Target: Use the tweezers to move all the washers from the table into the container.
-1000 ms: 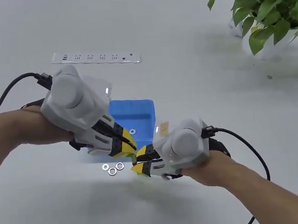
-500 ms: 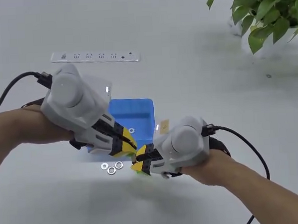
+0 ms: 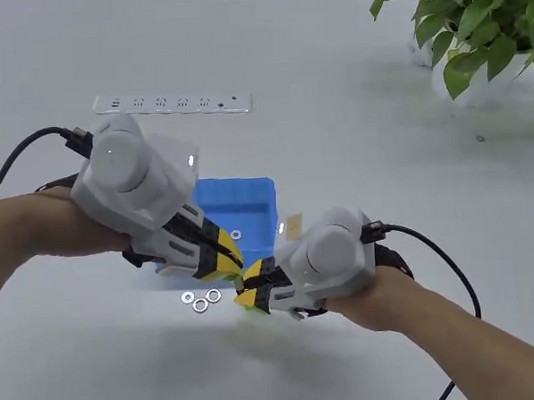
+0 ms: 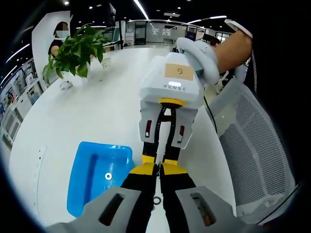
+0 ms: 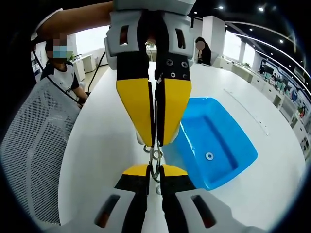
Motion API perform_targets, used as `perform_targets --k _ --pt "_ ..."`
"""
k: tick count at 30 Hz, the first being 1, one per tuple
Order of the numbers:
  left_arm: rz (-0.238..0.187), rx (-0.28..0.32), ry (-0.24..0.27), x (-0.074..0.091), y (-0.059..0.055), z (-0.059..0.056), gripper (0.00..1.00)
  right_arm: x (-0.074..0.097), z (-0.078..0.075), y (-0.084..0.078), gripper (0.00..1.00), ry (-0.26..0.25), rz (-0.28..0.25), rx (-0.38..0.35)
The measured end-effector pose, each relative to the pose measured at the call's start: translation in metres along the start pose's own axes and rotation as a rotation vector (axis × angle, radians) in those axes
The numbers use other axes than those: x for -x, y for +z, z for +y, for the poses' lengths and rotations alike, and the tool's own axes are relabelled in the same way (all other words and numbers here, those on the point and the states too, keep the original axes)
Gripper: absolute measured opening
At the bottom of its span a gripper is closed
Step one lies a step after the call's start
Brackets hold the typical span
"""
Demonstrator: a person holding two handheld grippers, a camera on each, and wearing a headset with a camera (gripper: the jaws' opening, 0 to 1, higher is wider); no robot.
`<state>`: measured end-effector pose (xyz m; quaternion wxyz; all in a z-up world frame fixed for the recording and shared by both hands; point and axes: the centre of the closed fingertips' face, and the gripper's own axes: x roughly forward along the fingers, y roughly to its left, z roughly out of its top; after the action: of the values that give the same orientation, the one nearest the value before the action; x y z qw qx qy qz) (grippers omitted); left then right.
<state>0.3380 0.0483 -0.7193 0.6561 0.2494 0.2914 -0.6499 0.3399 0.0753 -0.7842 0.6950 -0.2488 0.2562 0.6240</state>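
The white table (image 3: 354, 159) takes up most of the room here, with a leafy green plant (image 3: 472, 19) at its far right corner. A shallow blue container (image 3: 249, 196) sits open in the middle, right in front of the person. The left gripper (image 3: 230, 260) reaches in over the container's near edge, its yellow-and-black jaws pinched nearly together on a thin strip of metal that looks to be the tweezers (image 5: 155, 124). The right gripper (image 3: 249, 290) points back at it, tip almost to tip, just off the container's near corner. Its jaws are narrow too, but I cannot tell whether they grip anything. A white power strip (image 3: 172, 104) lies flat well beyond the container. Three washers (image 3: 201, 299) sit clustered on the table just beside the gripper tips, outside the container, and a single washer (image 3: 237, 235) lies on the container's blue floor
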Motion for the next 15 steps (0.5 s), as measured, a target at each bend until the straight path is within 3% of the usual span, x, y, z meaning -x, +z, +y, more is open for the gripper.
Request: perform_targets --k 15 --pt "-0.006 -0.011 0.014 0.015 0.011 -0.002 0.06 0.01 0.0 0.016 0.09 -0.002 -0.013 0.026"
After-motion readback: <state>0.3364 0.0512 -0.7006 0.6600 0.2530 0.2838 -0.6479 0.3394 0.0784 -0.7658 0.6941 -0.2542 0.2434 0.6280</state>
